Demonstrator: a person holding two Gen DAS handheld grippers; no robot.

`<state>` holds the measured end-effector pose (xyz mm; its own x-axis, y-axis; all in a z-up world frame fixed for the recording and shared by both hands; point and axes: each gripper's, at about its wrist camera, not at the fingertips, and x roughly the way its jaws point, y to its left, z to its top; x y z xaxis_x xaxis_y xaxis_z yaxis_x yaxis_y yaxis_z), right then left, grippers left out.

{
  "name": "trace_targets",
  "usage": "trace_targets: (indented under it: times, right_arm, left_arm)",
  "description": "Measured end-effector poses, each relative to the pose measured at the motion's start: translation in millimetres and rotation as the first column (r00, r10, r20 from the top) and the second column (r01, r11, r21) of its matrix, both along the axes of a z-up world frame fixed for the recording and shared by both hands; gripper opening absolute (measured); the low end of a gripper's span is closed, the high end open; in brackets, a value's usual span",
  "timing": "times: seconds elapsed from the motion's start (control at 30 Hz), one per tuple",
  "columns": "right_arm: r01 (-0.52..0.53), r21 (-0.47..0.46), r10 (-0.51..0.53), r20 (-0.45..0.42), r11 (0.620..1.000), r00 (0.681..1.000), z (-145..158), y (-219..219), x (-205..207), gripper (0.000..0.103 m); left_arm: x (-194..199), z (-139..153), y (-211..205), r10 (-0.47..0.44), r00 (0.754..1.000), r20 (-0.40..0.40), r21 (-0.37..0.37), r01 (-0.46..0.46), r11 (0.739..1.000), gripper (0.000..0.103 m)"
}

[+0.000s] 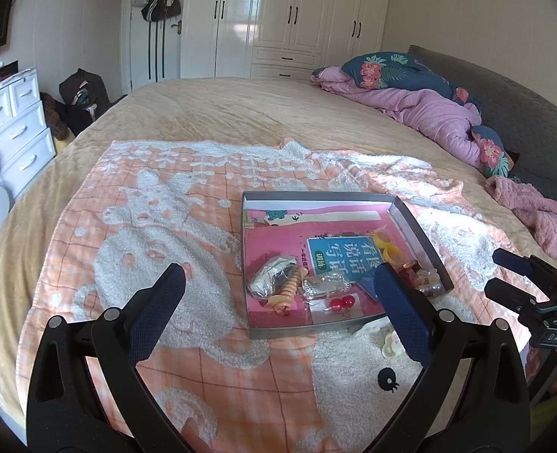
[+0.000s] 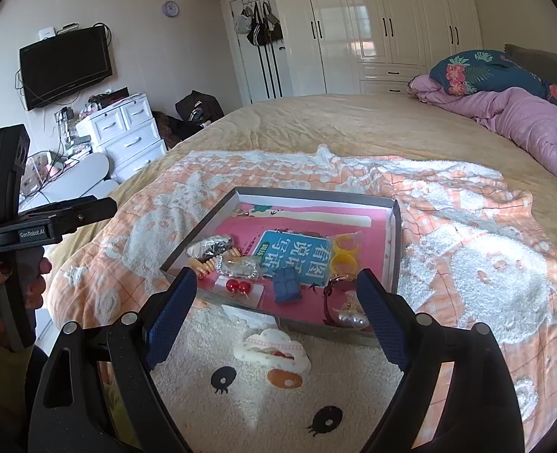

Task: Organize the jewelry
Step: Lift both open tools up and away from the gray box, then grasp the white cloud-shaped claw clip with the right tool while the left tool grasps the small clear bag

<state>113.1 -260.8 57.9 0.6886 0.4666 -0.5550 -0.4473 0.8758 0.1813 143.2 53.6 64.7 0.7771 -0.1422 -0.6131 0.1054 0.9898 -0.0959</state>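
A shallow grey box [image 1: 418, 222] [image 2: 395, 226] lies on the orange-and-white blanket, with a pink book in its bottom. In it lie red bead earrings [image 1: 342, 303] [image 2: 238, 286], yellow rings [image 2: 344, 255], an orange spiral hair tie [image 1: 291, 288], a pearl piece [image 2: 352, 319] and small bagged items. A cream hair clip [image 2: 273, 351] [image 1: 393, 343] lies on the blanket just in front of the box. My left gripper [image 1: 278, 279] is open and empty above the box's near left. My right gripper [image 2: 276, 283] is open and empty above the clip and the box's near edge.
The blanket [image 1: 146, 226] covers a tan bed. A purple quilt and floral pillows [image 1: 429, 105] are piled at the far right, a pink cloth [image 1: 531, 207] at the right edge. White drawers [image 2: 127, 132] stand left of the bed.
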Motion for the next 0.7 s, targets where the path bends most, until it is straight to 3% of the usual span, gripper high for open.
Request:
trace_targets:
  times: [0.7]
  right_arm:
    - [-0.024, -0.045, 0.022, -0.055, 0.999, 0.998, -30.8, 8.3, -19.6, 0.086]
  left_arm:
    - [-20.3, -34.1, -4.0, 0.028, 0.998, -0.058, 0.034, -0.026, 0.999, 0.093]
